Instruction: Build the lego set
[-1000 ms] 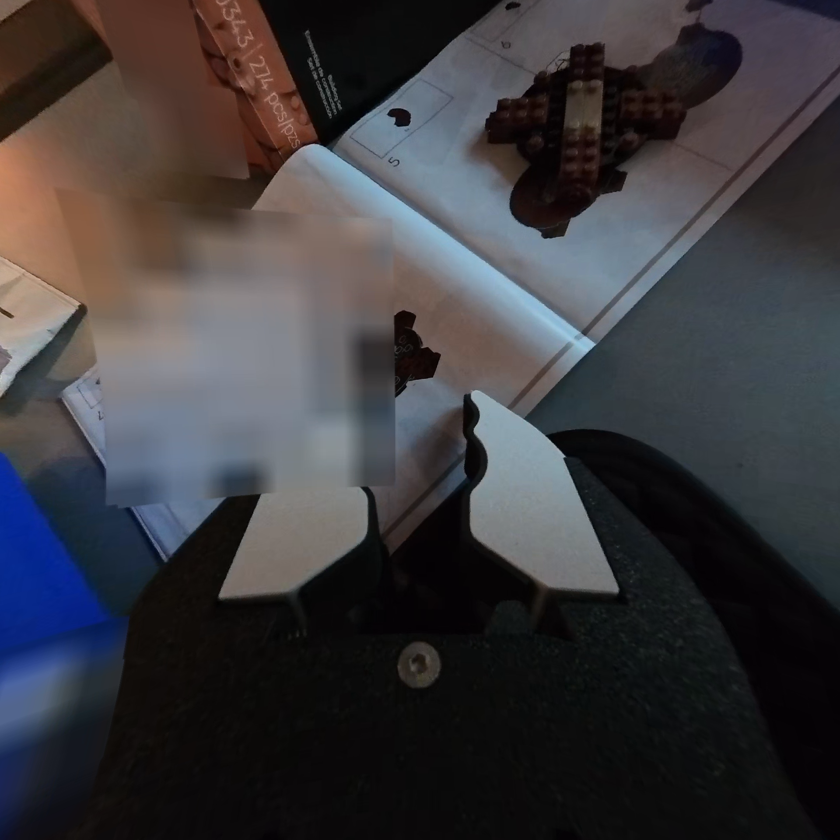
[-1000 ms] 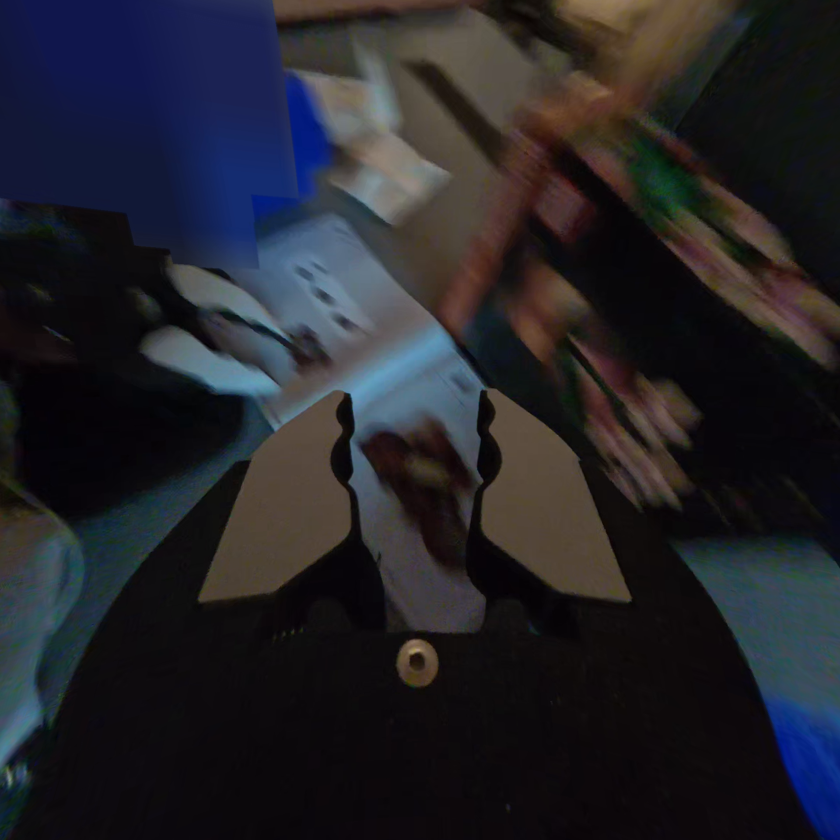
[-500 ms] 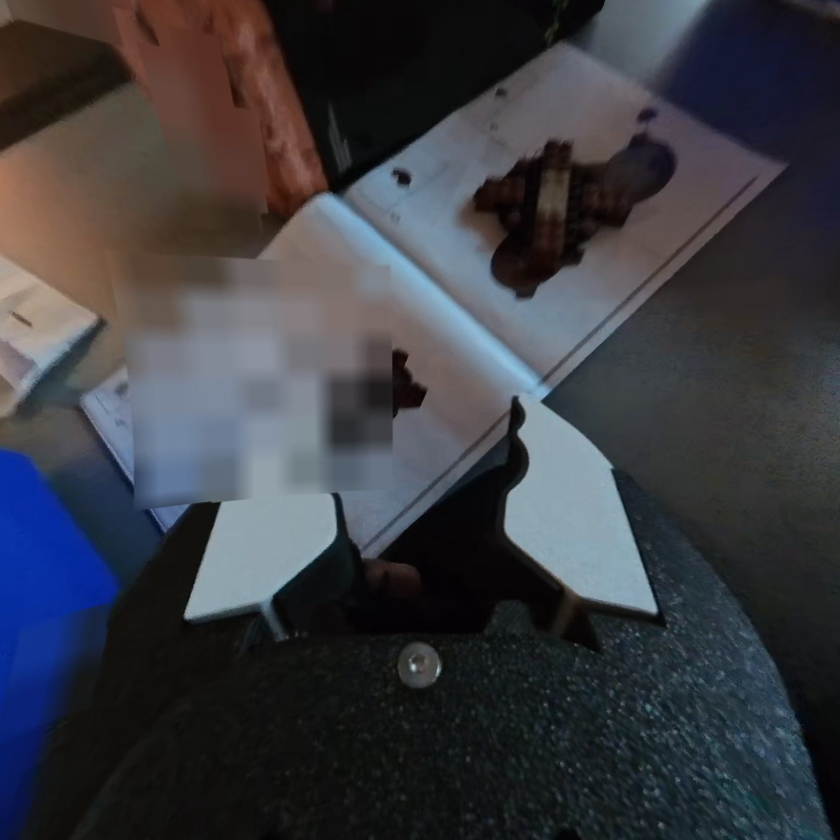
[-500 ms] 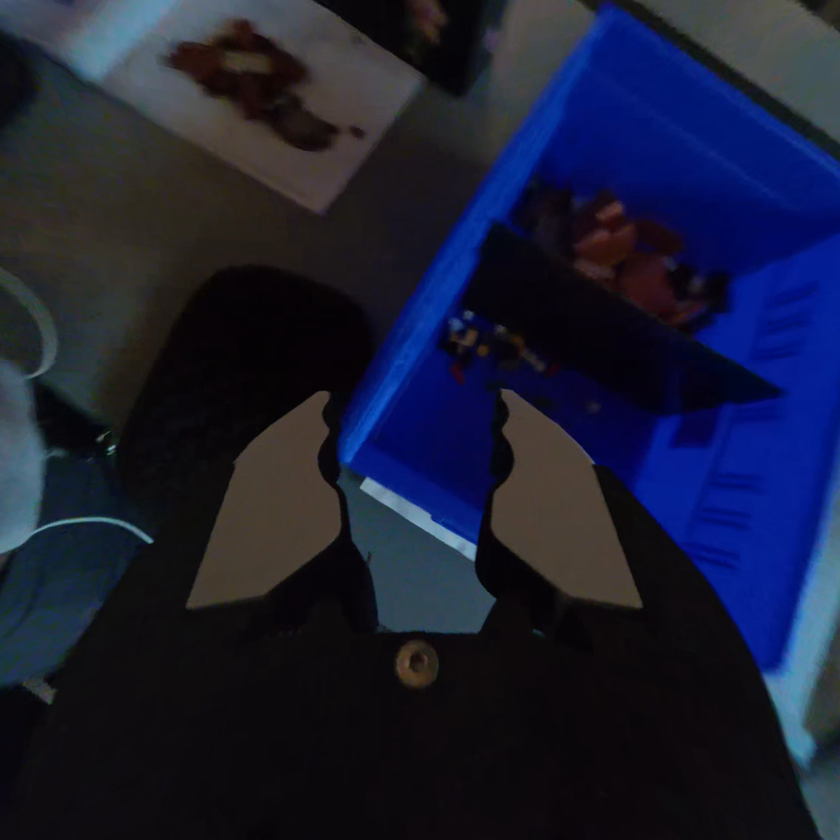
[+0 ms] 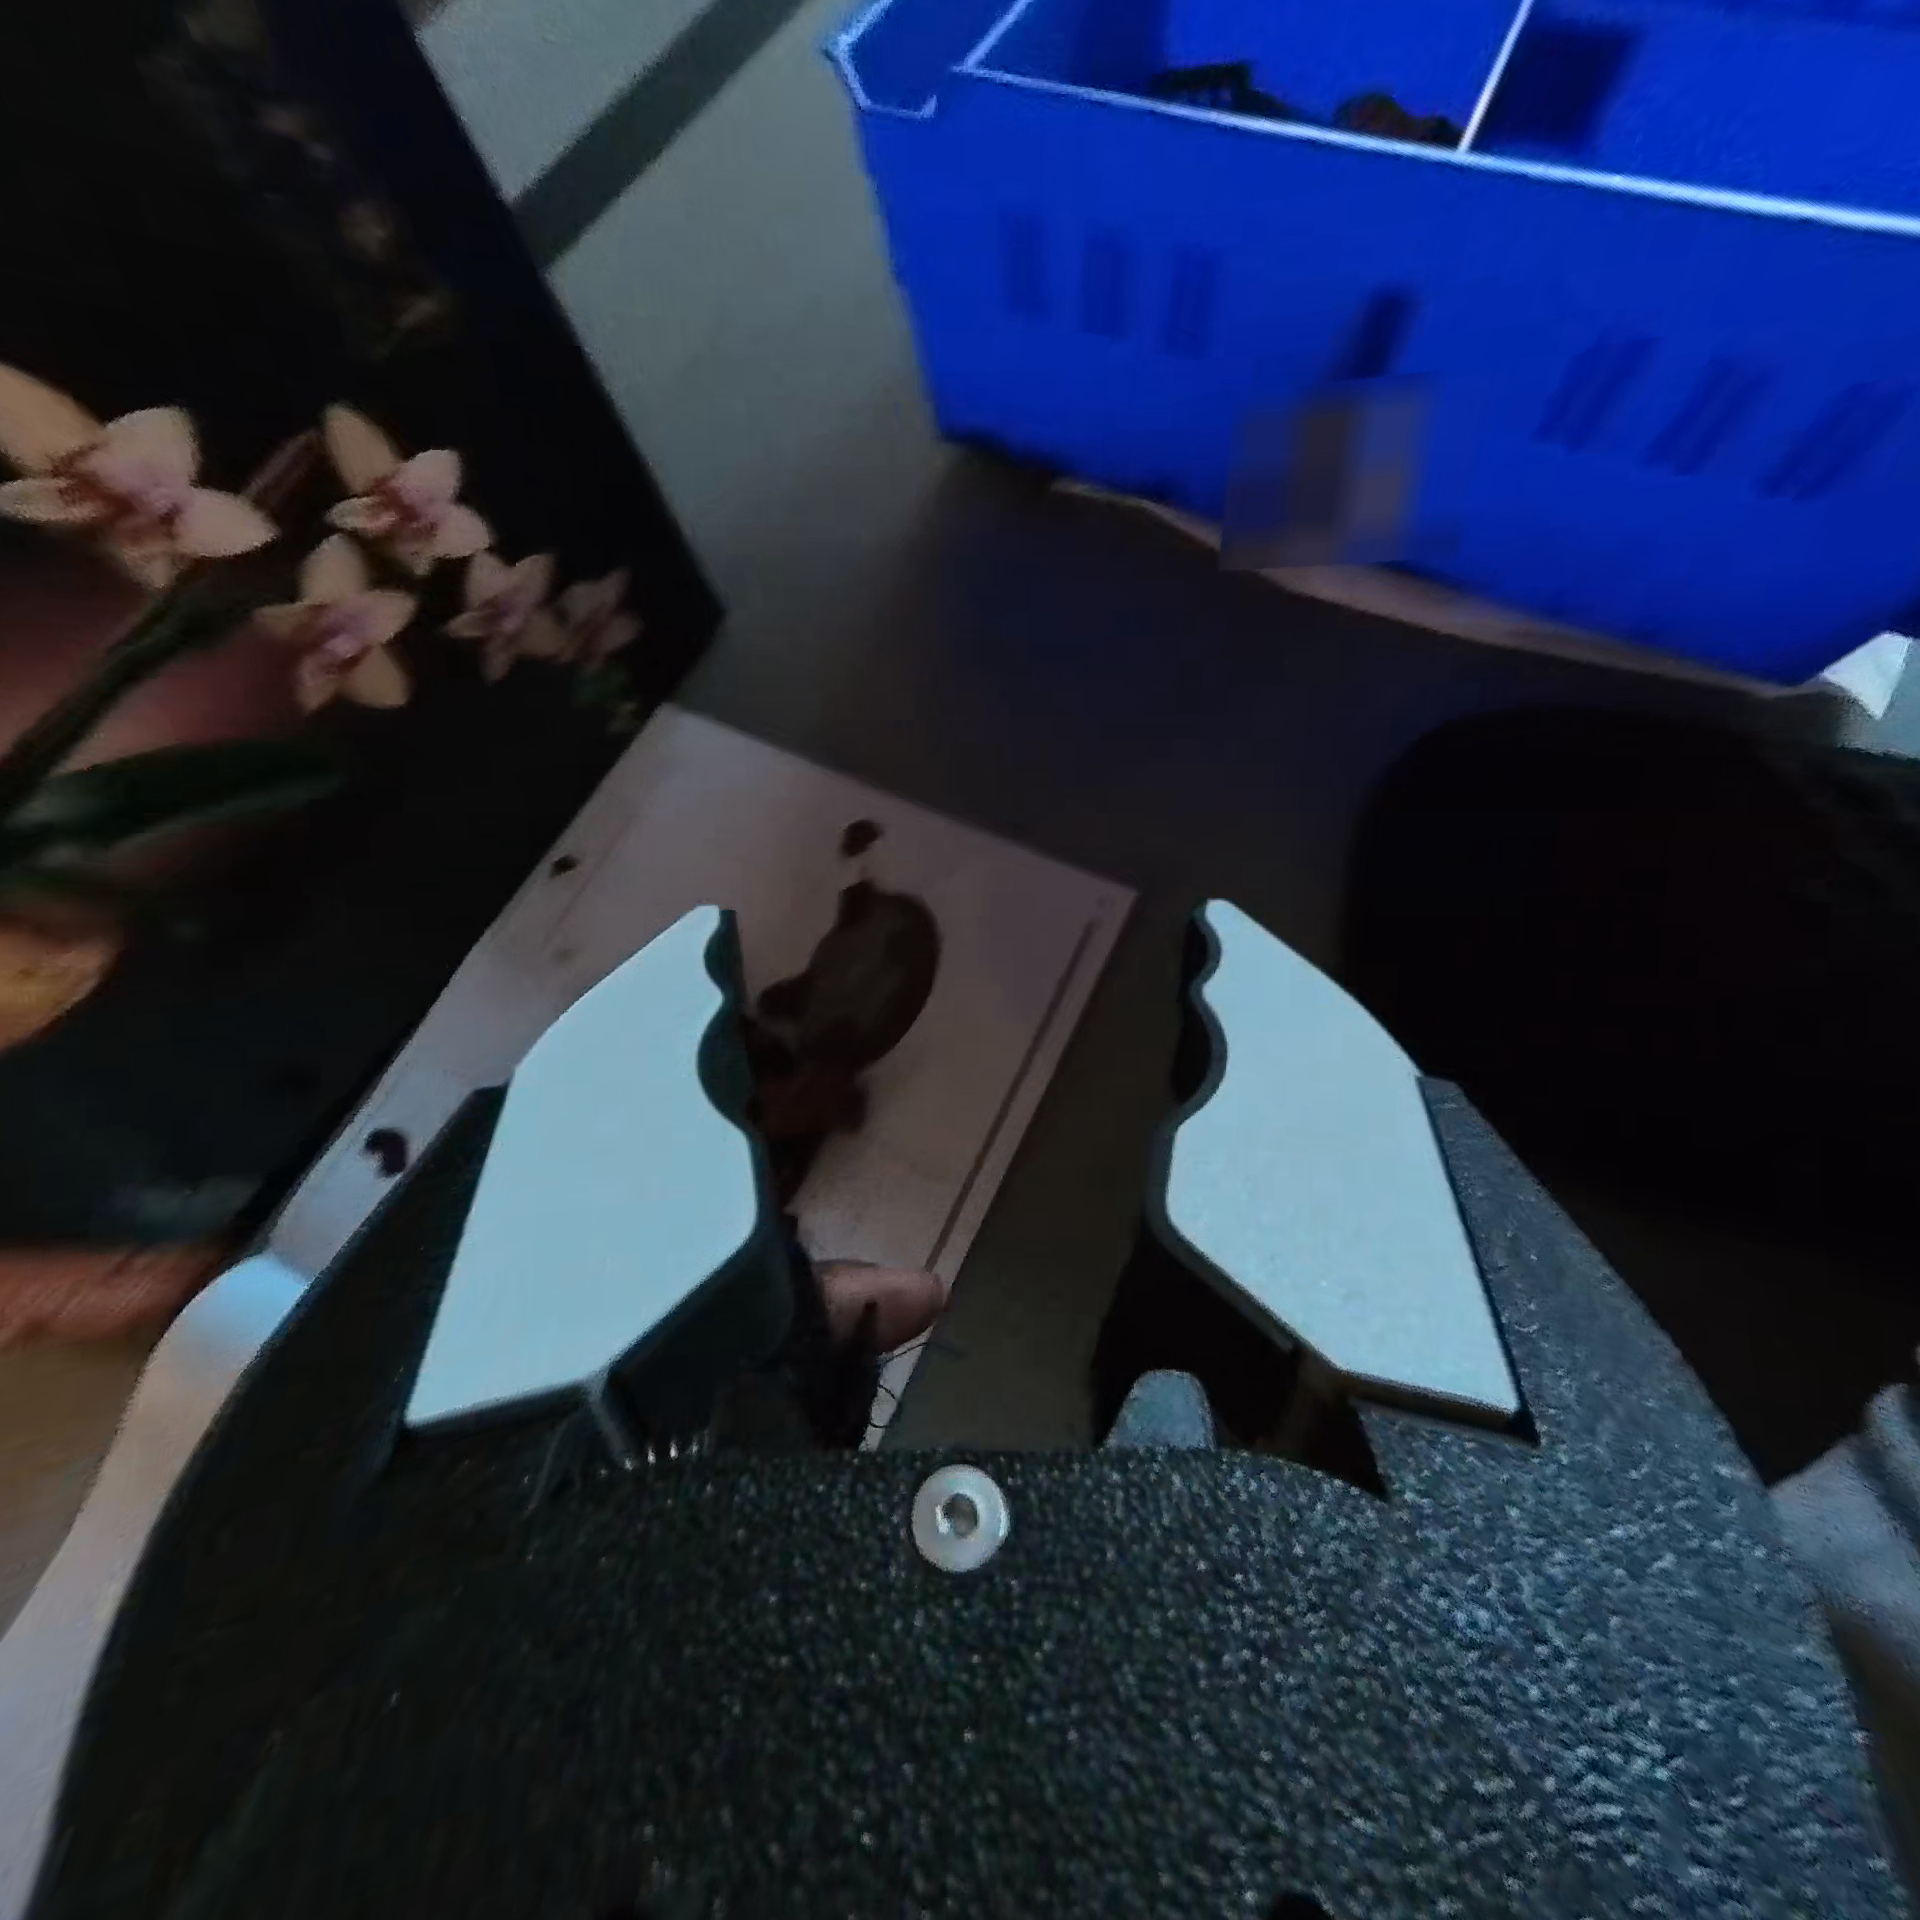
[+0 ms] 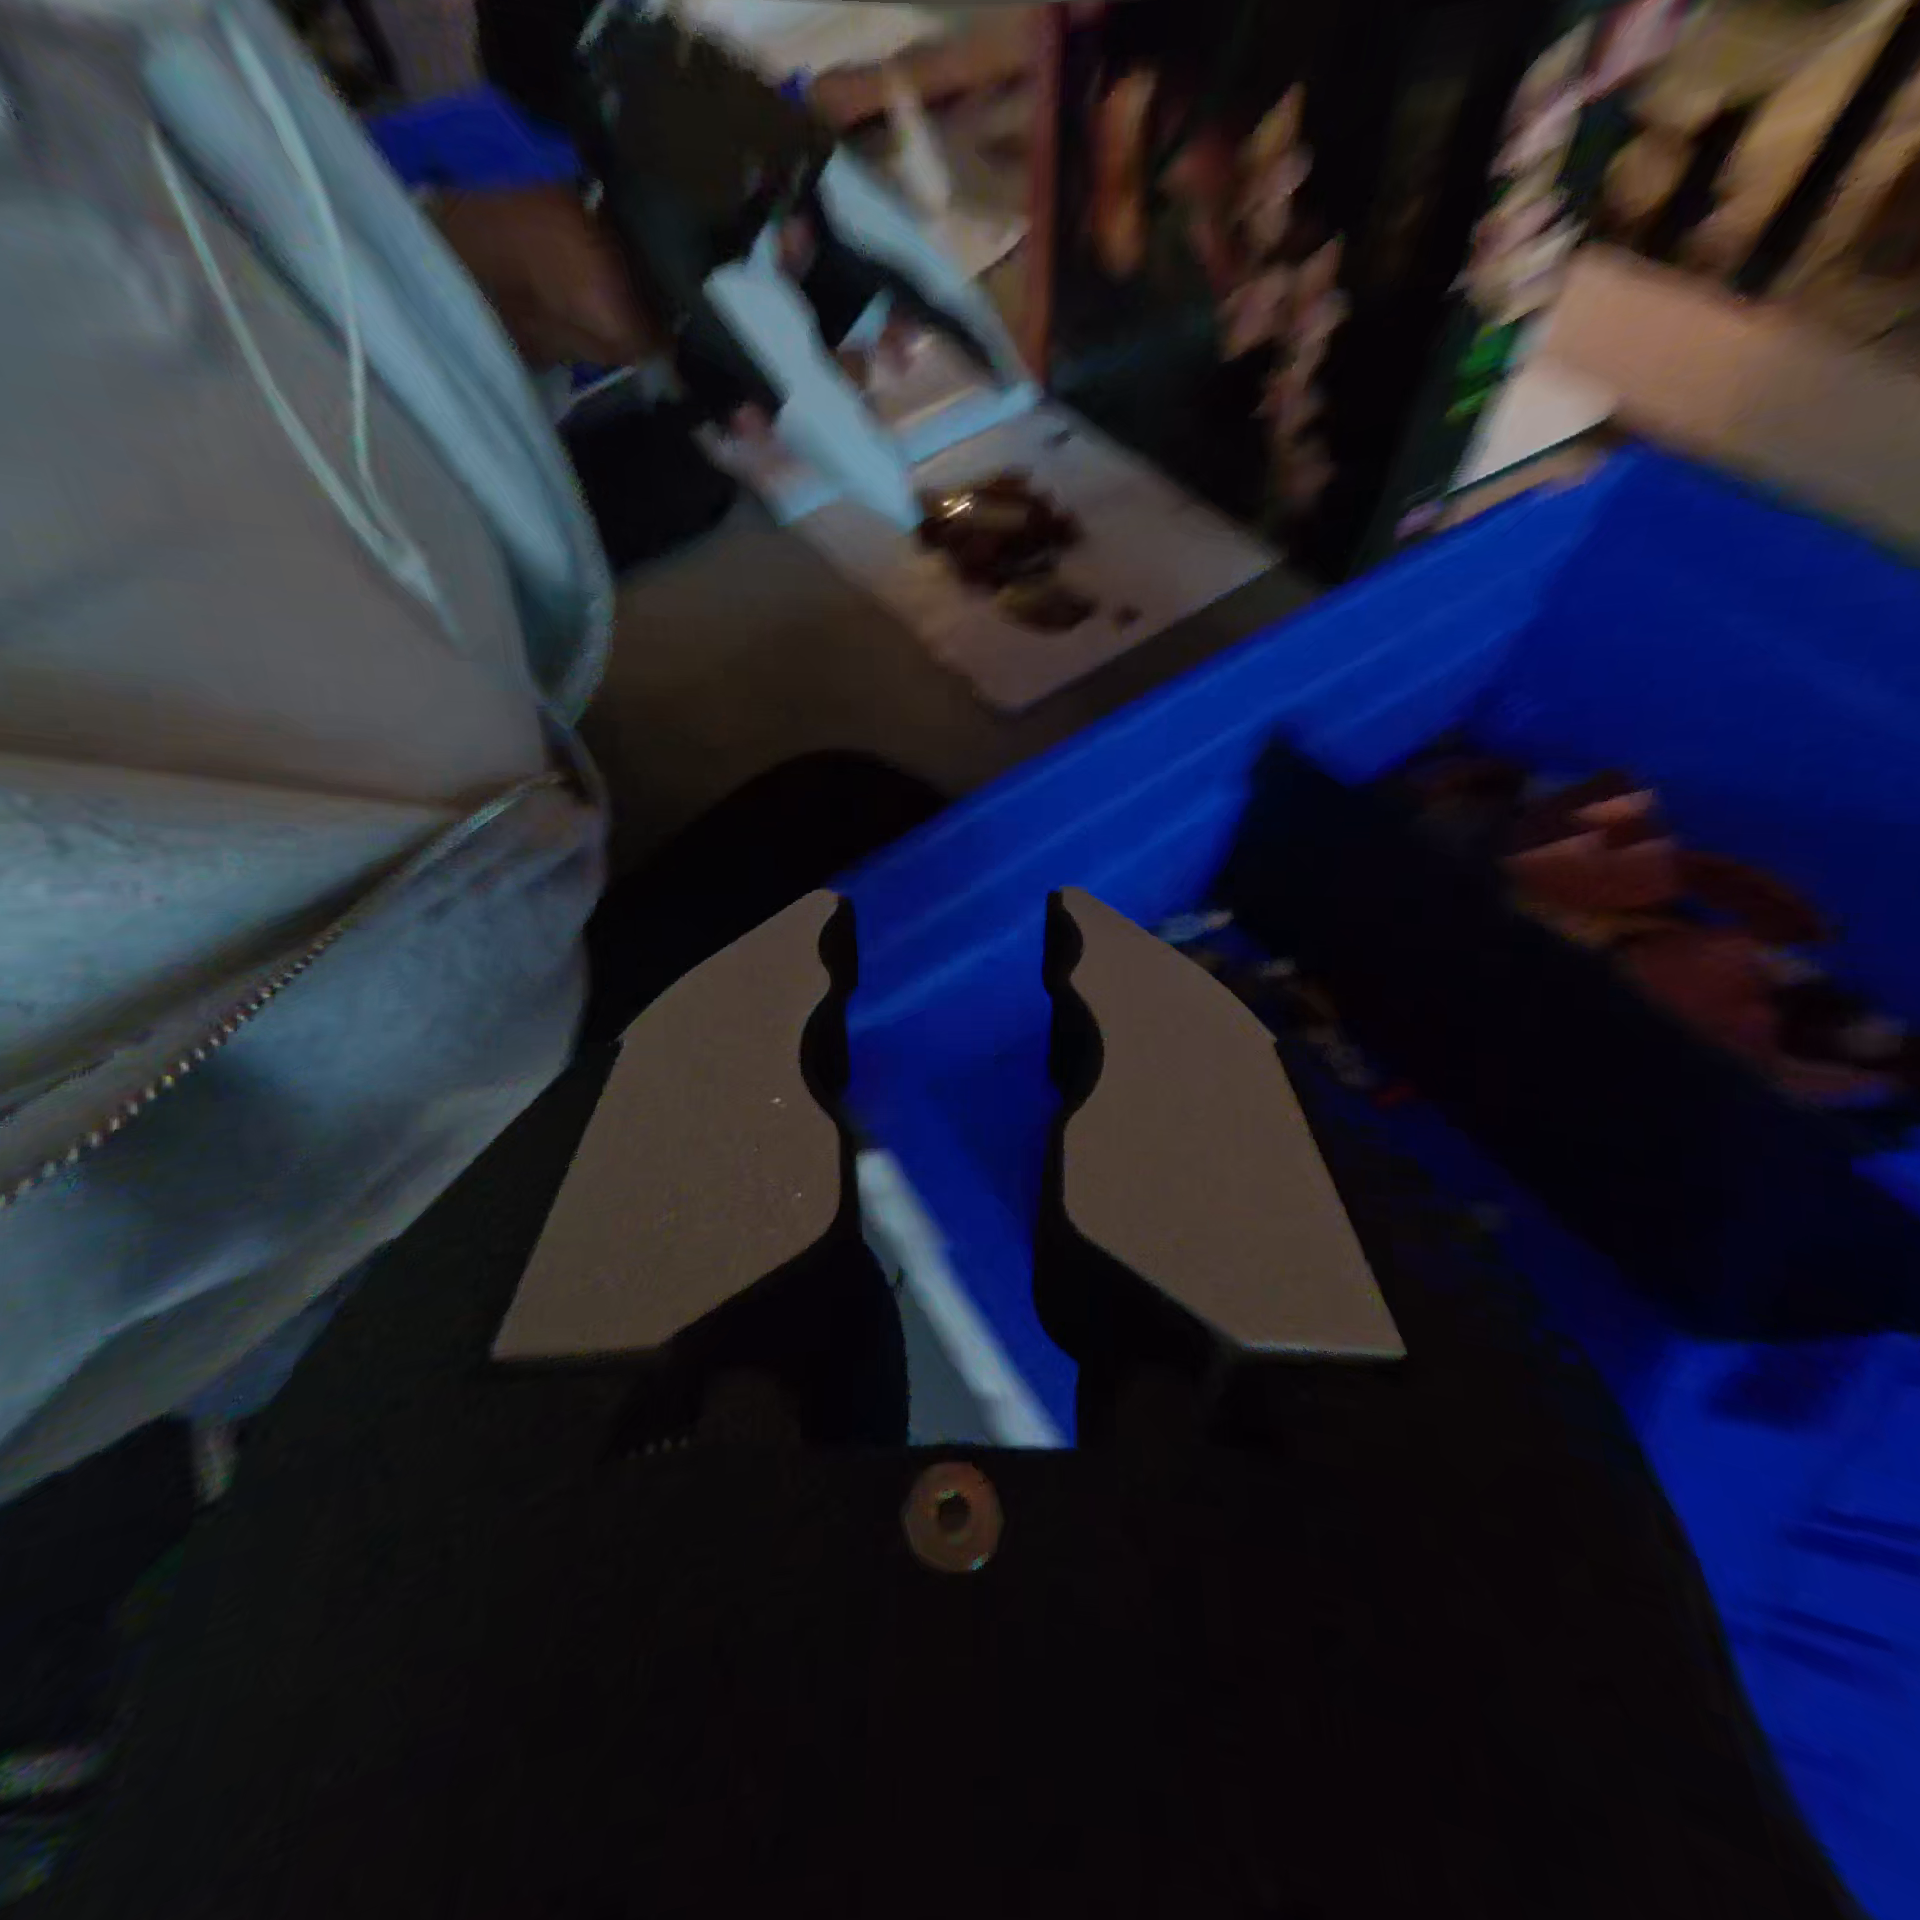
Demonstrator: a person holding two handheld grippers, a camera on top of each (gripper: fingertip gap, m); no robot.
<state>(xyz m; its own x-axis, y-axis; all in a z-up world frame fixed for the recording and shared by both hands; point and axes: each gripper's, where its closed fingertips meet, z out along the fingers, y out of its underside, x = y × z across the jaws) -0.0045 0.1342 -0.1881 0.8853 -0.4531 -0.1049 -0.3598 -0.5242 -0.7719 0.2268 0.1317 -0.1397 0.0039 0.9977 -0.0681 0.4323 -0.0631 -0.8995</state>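
Since the little brown brick model (image 5: 805, 1081) is made of small hard plastic bricks pressed together, I think it will feel light and stiff, but bits could snap off if squeezed hard or dropped. Its sides look like the best place to take hold, low down where the bricks are widest, though blur makes its shape hard to read. It sits on the open white booklet (image 5: 997, 997) lying on the grey tabletop (image 5: 935, 582), close to that page's far corner. The left gripper (image 5: 961, 940) hangs right over it with its tongs spread wide and nothing in them; the model peeks out just beside the left pad (image 5: 623, 1122), and I cannot tell if that pad touches it. A fingertip shows low down between the tongs. Beside the booklet stands a dark box with pink flowers pictured on it (image 5: 312, 582). Farther along the tabletop is the blue bin (image 5: 1351, 343), with dark and reddish loose bricks (image 6: 1662, 914) inside. The right gripper (image 6: 951, 914) floats above the bin's near rim, its tongs parted a little and bare, only blue wall showing between them. A person's pale zip jacket (image 6: 260, 727) fills the space to its left.
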